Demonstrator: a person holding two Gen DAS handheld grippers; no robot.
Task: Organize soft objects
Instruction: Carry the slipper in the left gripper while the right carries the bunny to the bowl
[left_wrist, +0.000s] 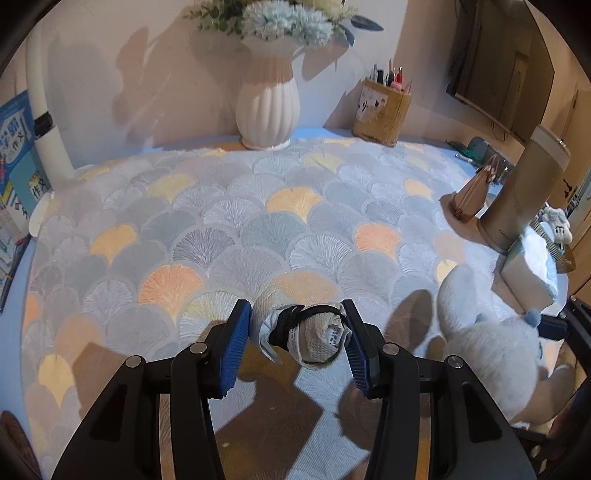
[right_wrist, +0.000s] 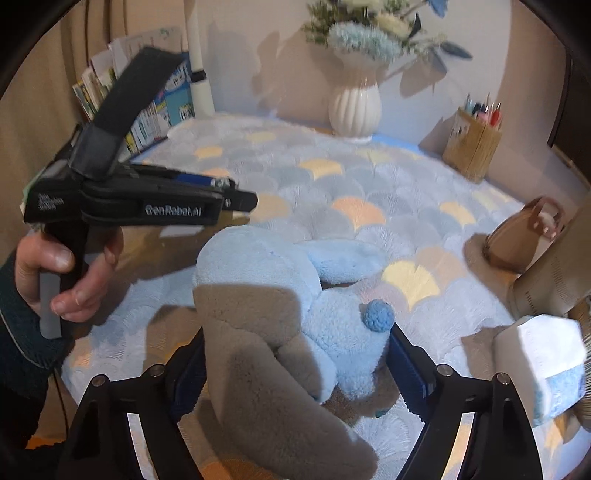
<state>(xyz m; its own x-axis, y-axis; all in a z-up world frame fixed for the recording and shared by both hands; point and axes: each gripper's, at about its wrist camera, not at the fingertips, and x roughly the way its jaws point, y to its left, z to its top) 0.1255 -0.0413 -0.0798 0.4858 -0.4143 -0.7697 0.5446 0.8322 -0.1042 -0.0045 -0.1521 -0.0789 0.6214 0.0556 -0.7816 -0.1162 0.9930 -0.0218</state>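
Left wrist view: the left gripper (left_wrist: 297, 341) pinches a rolled white mesh sock bundle (left_wrist: 314, 338) between its blue pads, above the fan-patterned cloth (left_wrist: 229, 229); a pale blue plush toy (left_wrist: 487, 354) lies at three o'clock. Right wrist view: the right gripper (right_wrist: 295, 369), jaws spread wide, straddles the plush toy (right_wrist: 295, 314); whether the pads press it cannot be told. A hand (right_wrist: 62, 280) grips the left gripper (right_wrist: 225, 192) at nine o'clock.

Both grippers are the same chunky black plastic build, with ribbed blue pads (left_wrist: 236, 347) and round silver screws (left_wrist: 135, 362) on the finger arms. The left gripper (right_wrist: 236, 192) has white "GenRobot.AI" lettering down its side. The hand (right_wrist: 70, 280) on its grip wears a dark teal sleeve (right_wrist: 18, 332) with a paler cuff stripe.
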